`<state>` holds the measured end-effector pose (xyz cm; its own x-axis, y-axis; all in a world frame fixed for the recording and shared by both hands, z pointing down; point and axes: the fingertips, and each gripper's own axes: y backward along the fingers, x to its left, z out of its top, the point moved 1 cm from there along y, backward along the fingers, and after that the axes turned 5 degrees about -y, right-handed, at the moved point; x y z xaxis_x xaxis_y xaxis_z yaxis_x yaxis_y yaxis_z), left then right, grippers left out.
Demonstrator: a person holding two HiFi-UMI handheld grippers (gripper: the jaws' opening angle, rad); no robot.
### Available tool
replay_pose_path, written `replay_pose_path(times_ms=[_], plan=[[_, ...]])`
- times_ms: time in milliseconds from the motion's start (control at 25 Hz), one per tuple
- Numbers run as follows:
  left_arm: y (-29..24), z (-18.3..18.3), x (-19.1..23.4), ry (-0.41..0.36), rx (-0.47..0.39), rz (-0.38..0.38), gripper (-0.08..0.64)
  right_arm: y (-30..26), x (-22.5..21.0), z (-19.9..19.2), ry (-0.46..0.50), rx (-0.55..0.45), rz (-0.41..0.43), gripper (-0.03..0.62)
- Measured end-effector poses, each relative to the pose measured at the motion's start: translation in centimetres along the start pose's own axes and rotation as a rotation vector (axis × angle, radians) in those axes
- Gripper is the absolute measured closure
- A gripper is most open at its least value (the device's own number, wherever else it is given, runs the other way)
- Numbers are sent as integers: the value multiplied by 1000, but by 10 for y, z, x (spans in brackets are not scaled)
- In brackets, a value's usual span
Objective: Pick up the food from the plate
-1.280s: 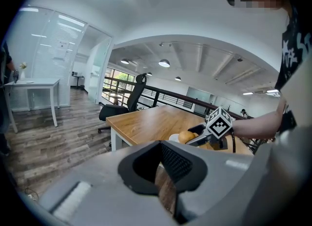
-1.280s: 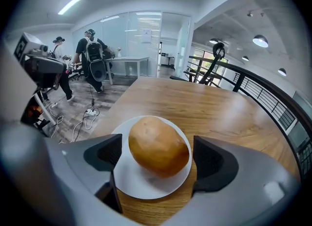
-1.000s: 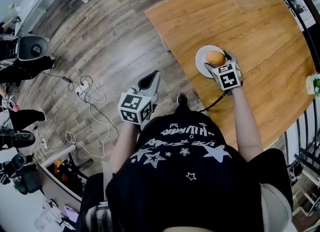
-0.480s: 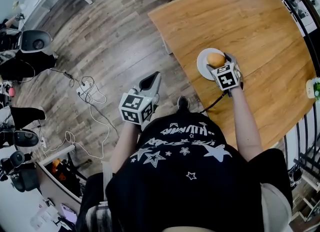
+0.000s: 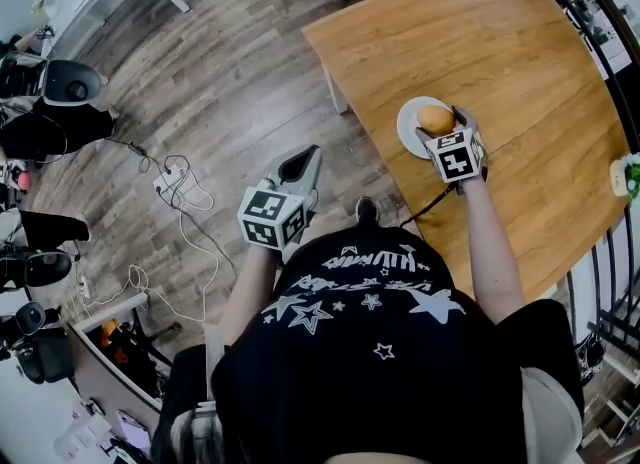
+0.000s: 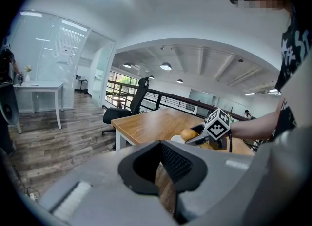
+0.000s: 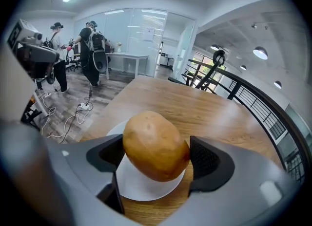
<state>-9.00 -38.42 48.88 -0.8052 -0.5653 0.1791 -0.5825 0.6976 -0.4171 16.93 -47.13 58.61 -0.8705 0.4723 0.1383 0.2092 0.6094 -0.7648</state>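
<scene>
Right tongs (image 7: pixel 157 164), jaws wide, are just being closed onto the potato (image 7: pixel 155 144) over the white plate (image 7: pixel 139 183), likely being readied for lifting.

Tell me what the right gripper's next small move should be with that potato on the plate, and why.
Probably a short lift straight up. The right gripper has just been closing its jaws, and both pads now sit against the sides of the potato, with the white plate right beneath it. A small rise would test whether the grip holds.
</scene>
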Motion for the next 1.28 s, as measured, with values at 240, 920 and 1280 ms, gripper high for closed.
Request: replay_pose_path(times_ms=[240, 920, 1280], plan=[[12, 0, -1, -16, -21, -9, 558, 19, 0, 8, -42, -75, -52, 175], [75, -26, -15, -35, -47, -55, 558, 95, 41, 9, -151, -230, -125, 176], [120, -54, -29, -33, -37, -84, 558, 139, 79, -12, -323, -316, -100, 176]])
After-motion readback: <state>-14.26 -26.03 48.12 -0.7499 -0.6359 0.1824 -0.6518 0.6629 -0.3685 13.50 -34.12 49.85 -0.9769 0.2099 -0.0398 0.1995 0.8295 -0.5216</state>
